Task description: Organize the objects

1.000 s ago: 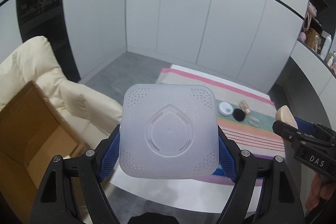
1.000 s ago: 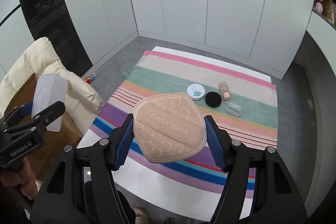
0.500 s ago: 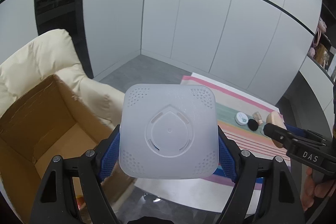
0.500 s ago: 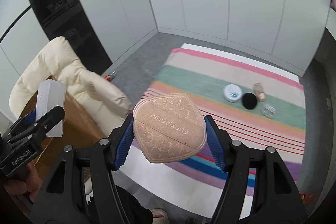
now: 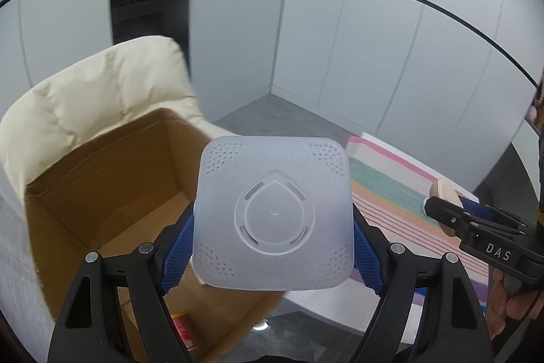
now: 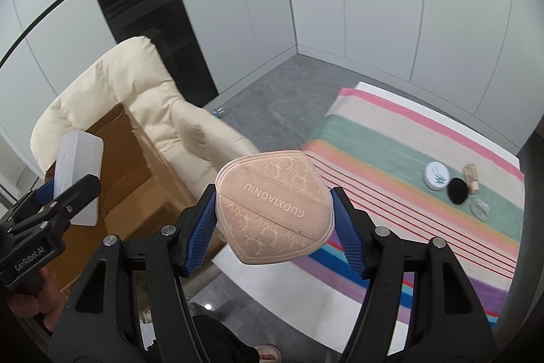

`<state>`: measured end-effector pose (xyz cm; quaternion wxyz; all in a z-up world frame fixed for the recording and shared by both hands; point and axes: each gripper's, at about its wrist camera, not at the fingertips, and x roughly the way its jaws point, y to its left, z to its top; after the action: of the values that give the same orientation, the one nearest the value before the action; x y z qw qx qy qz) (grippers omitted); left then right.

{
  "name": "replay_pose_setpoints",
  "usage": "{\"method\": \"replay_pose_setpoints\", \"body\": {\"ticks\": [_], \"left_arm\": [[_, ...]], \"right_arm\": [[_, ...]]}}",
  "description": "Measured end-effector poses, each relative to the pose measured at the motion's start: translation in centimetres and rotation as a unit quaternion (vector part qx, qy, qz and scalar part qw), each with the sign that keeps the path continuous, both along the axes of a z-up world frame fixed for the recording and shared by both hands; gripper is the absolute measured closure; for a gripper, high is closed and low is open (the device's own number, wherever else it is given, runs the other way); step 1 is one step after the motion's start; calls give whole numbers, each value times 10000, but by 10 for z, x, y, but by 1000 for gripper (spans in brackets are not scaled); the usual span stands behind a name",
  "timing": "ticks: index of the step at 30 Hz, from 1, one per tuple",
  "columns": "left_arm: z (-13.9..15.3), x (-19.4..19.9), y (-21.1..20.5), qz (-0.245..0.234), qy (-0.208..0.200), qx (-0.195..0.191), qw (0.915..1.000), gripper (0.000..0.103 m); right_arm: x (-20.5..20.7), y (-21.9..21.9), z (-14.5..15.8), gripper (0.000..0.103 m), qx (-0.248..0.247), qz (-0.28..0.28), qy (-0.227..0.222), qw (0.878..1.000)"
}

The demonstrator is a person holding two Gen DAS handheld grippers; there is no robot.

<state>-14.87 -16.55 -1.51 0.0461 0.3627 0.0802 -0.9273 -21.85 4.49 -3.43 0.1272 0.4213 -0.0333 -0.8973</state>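
In the left wrist view, the left tongs (image 5: 273, 227) are clenched on a white square case (image 5: 273, 213) held above the open cardboard box (image 5: 112, 193); a red item (image 5: 180, 325) already lies at the box's bottom.

In the right wrist view, the right tongs (image 6: 273, 220) grasp a beige powder puff (image 6: 273, 208), held to the right of the box (image 6: 125, 179). Neither is dropped in yet. Well right of the box, a white jar (image 6: 436, 176), black puff (image 6: 457, 191), small bottle (image 6: 472, 177) and clear lid (image 6: 479, 209) remain on the striped rug (image 6: 391, 179), so I judge the task roughly half done.

- Frosted white square case (image 5: 273, 215), rounded corners, teardrop emblem, perforated corners, held flat-on above the open cardboard box (image 5: 102, 193).
- Beige puff pad (image 6: 273, 208) stamped GUOXIAONIU, gripped by its edges, tilted, up over the striped rug (image 6: 425, 159).
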Motion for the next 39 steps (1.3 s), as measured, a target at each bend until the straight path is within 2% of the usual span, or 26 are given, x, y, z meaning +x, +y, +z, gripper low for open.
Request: {"method": "replay_pose_setpoints", "body": {"ticks": [13,18,20,22,25,31,39], "left_arm": [[-2,29,-66,586,-109,-54,9982,20],[-5,41,-80,724,-200,-217,9969,20],[-4,46,-86,788,-219,-292,9962,17],[-4,54,-90,876,-222,-390,9951,8],[-4,64,-98,1064,-217,-561,9925,0],[-10,83,-134,1632,-361,-502,9847,0],[-8,94,-163,1930,-338,-463,9795,0]], "right_arm": [[10,-86,4,35,146,815,108,9965],[15,-118,5,35,171,1115,126,9935],[15,-131,4,35,190,1226,116,9922],[15,-144,3,35,237,1328,116,9908],[15,-159,3,35,264,1403,143,9897],[12,-185,0,35,187,1564,22,9875],[24,-216,-2,33,250,1947,57,9805]]}}
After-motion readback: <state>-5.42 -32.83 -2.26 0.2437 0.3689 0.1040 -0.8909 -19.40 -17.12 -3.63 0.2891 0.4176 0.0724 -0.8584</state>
